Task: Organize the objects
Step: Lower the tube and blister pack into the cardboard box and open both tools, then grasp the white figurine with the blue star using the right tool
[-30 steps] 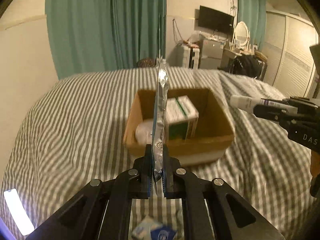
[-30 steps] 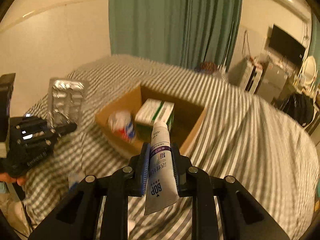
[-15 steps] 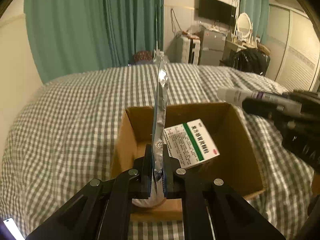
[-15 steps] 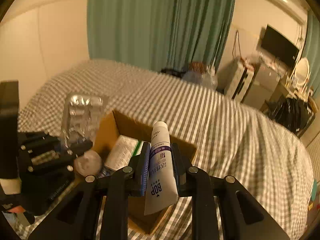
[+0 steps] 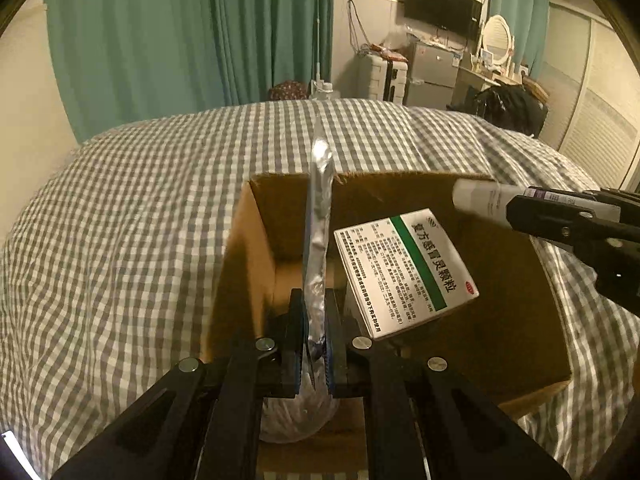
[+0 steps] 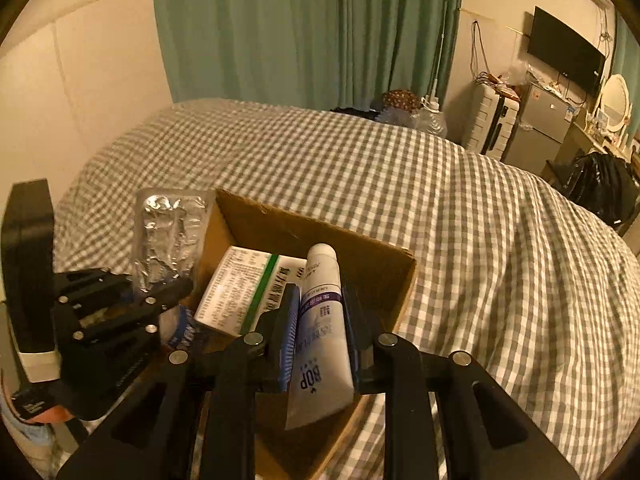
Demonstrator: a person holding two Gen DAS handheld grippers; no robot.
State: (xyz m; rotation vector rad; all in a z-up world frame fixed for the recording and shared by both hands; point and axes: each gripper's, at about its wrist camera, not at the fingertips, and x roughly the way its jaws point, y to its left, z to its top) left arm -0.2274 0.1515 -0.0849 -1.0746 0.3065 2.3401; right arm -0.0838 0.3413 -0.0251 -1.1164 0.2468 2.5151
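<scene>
Your left gripper (image 5: 314, 336) is clamped on the lower end of a foil blister pack (image 5: 318, 232), and you see that pack edge-on in the left wrist view: its long axis runs up and away from the fingers, the thin edge toward the camera. From the right wrist view the same pack (image 6: 170, 236) shows its crinkled silver face, standing upright just at the left rim of the cardboard box (image 6: 372, 256).

Your right gripper (image 6: 318, 344) is closed on a white tube (image 6: 320, 320) with a purple band; the tube lies along the fingers, cap end pointing forward and away from you, crimped end (the part printed "BOP") toward the camera. In the left wrist view that tube (image 5: 480, 198) comes in from the right, its cap end pointing left over the box's far right corner.

The box (image 5: 248, 264) sits on the checked bedspread (image 5: 120, 220). Inside it a white carton with a green stripe (image 5: 404, 272) lies tilted, its long axis slanting from upper left to lower right. A pale rounded item (image 5: 296, 420) sits low in the near corner, under your left gripper's fingers; you cannot tell what it is.
</scene>
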